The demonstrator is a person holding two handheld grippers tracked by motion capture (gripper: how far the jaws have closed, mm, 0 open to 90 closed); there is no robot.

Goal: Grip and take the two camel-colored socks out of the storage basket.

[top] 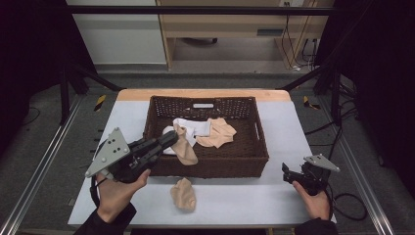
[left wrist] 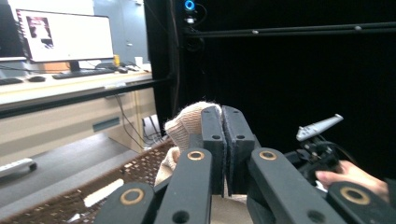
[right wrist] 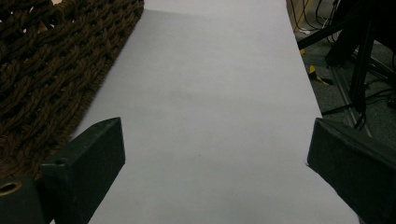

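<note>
Left tongs (top: 169,139) in the high view are clenched on a beige sock (top: 185,149), which hangs from their tips over the near left part of a brown woven basket (top: 244,164). The person's left hand (top: 117,188) grips them from below the basket's near left corner. Inside the basket lie a white sock (top: 193,126) and another beige sock (top: 218,133), touching each other near the middle. A further beige sock (top: 183,194) lies on the white counter (top: 279,196), just in front of the basket's near wall. The right tongs (top: 285,172) rest low at the counter's near right edge, held by the right hand (top: 315,200), well apart from the basket.

From the left gripper view, the left tongs (left wrist: 223,135) show their two black jaws pressed together with the held beige sock (left wrist: 187,122) bulging out to the left of them and more of its cloth below. The basket's weave (left wrist: 140,168) sits beneath, and the right hand (left wrist: 348,175) with its tongs shows farther off at the right.

Seen in the right gripper view, the right tongs (right wrist: 215,149) stand released, jaws wide apart with nothing between them, above bare white counter (right wrist: 210,93). The basket's wall (right wrist: 46,70) runs along the left side.
</note>
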